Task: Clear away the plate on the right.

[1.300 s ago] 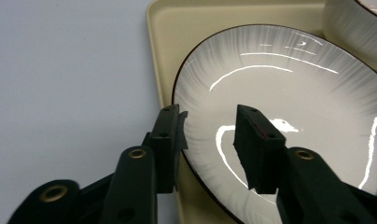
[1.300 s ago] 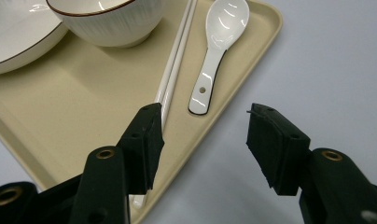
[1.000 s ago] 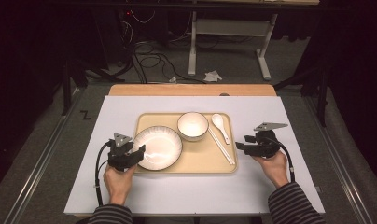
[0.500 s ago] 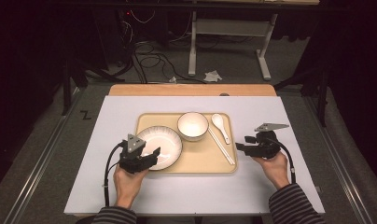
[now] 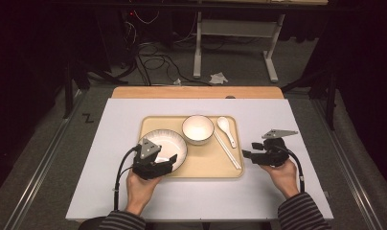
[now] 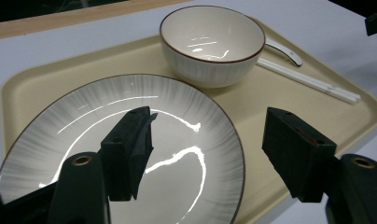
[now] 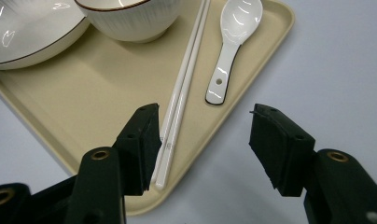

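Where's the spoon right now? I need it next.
In the high view the spoon lies at the tray's far right corner, just right of the chopsticks and the bowl.

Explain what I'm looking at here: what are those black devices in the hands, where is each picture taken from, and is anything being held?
A person sits at a white-topped table, holding a black two-jaw hand gripper in each hand. The high view looks down from above; each gripper view looks along that gripper's own jaws. On the table lies a beige plastic tray carrying a white ribbed plate with a dark rim, a white ribbed bowl, a white ceramic spoon and white chopsticks. The left gripper hovers over the plate, its jaws having just been opening, nothing between them. The right gripper waits open by the tray's corner near the chopsticks, holding nothing.
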Available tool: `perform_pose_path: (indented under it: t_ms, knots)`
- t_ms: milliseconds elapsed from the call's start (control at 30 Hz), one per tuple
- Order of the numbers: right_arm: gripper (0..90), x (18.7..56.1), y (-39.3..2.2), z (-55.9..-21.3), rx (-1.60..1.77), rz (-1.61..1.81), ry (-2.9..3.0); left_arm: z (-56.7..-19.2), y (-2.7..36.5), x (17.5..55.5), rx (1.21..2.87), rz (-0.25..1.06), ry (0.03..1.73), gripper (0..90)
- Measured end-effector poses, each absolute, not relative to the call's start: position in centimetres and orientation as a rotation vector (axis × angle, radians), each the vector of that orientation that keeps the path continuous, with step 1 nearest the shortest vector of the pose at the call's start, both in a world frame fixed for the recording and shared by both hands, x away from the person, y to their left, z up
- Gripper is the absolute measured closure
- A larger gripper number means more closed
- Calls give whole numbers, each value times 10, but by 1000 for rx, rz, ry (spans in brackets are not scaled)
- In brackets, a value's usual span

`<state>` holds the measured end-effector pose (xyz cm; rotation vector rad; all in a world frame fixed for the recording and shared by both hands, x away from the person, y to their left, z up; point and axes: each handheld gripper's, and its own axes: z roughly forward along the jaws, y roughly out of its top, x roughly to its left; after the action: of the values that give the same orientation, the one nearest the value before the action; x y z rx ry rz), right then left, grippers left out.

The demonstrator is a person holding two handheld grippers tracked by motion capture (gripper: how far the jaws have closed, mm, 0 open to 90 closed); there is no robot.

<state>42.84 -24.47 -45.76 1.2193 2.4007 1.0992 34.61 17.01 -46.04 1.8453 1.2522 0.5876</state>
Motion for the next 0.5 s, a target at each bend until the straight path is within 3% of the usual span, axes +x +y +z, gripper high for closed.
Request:
perform_pose_path:
  t_ms: [500]
  knots:
    - [436, 416, -246, -456, 1200, 1101, 2409, -456, 142, 345, 1866, 504, 1124, 327]
